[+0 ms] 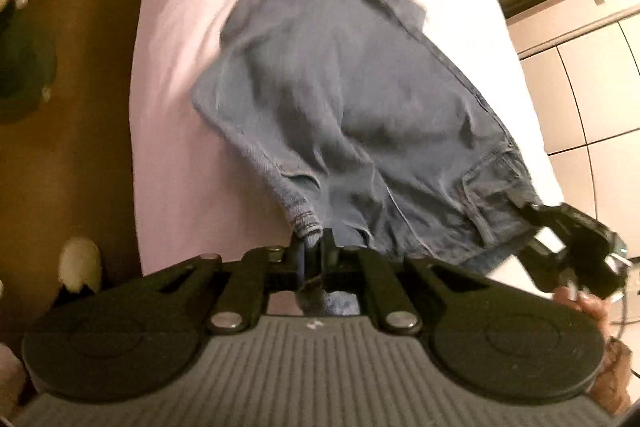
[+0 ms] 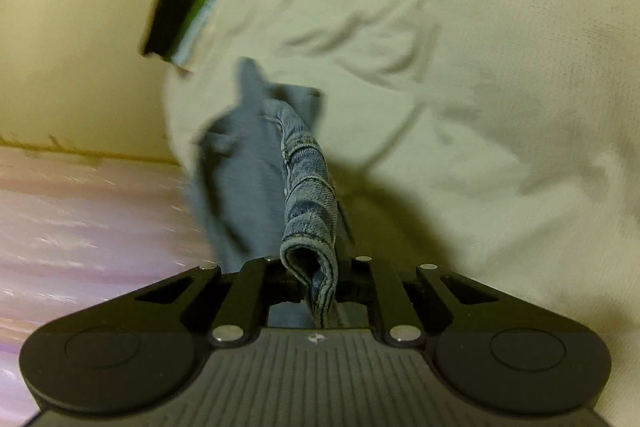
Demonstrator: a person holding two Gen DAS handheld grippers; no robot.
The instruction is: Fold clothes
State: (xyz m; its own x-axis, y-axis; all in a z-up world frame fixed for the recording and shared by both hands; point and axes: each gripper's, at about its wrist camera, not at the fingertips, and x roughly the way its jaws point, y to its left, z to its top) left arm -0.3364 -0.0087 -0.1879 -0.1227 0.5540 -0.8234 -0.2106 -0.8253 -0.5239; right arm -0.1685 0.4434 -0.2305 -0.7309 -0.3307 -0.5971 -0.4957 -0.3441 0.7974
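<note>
A pair of blue jeans (image 1: 352, 99) hangs over a white bed (image 1: 188, 39), held up by its waistband. My left gripper (image 1: 314, 251) is shut on one corner of the waistband. My right gripper (image 1: 536, 223) shows at the right of the left wrist view, shut on the other corner. In the right wrist view my right gripper (image 2: 320, 279) pinches a folded denim hem, and the jeans (image 2: 256, 163) hang away from it over the bed (image 2: 480, 67). Both views are blurred by motion.
Brown floor (image 1: 80, 107) lies left of the bed. White cabinets (image 1: 588, 75) stand at the right. A black and green object (image 2: 176, 27) lies at the bed's edge. A pale wall (image 2: 72, 27) and pinkish surface (image 2: 80, 227) show left.
</note>
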